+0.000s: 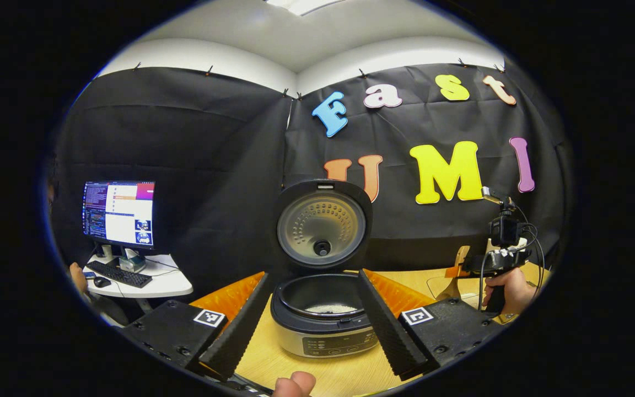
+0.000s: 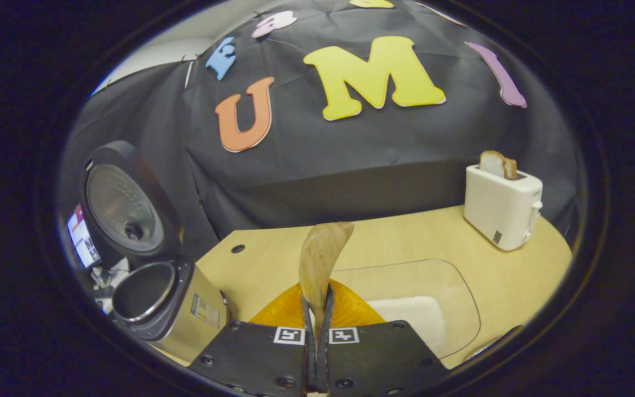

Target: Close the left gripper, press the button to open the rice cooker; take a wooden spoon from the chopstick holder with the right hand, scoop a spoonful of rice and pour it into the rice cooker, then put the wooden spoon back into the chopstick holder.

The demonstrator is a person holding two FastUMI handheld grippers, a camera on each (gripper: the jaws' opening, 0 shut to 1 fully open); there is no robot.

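1. The table (image 2: 273, 242) carries everything; the rice cooker (image 1: 323, 325) stands with its lid (image 1: 322, 225) up, so your button press is done, and a little rice (image 1: 331, 309) already lies in the pot.
2. Your left gripper (image 1: 317, 325) hangs wide open, holding nothing, its fingers framing the cooker.
3. Your right gripper (image 2: 317, 325) is clamped on the wooden spoon (image 2: 320, 259), bowl up (whether it is loaded, I cannot tell).
4. Left: returning the spoon to its holder, possibly after another scoop.
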